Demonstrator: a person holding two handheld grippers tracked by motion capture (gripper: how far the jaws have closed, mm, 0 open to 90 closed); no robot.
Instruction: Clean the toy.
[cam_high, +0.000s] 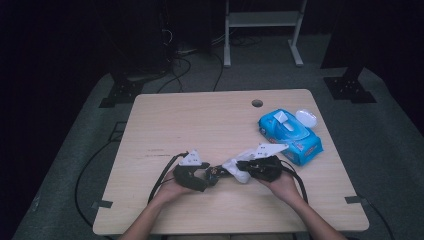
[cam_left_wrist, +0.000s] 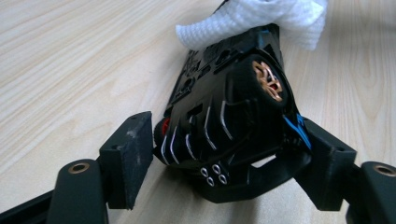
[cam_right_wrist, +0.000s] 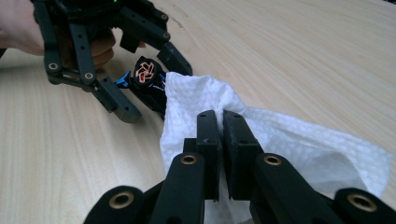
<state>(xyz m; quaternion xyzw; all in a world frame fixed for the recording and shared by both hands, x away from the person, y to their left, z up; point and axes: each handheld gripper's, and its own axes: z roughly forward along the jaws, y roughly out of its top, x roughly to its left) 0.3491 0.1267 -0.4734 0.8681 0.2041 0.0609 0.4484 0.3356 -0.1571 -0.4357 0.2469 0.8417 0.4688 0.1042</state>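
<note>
A small black toy car (cam_left_wrist: 224, 116) with orange-spoked wheels lies tilted on the wooden table (cam_high: 200, 120), near its front middle. My left gripper (cam_left_wrist: 229, 135) stands open with the car between its jaws; the left pad sits just off the car's side, and the right pad is close against its blue trim. A white wipe (cam_right_wrist: 280, 140) is draped over the car's far end. My right gripper (cam_right_wrist: 220, 119) is shut on the wipe, pinching a fold of it. In the high view the two grippers face each other, the left gripper (cam_high: 210, 175) and right gripper (cam_high: 244, 167) a short way apart.
A blue pack of wet wipes (cam_high: 290, 132) lies at the right of the table with its lid open, a white cap (cam_high: 306, 118) beside it. A cable hole (cam_high: 257, 103) sits near the far edge. Cables trail off the front.
</note>
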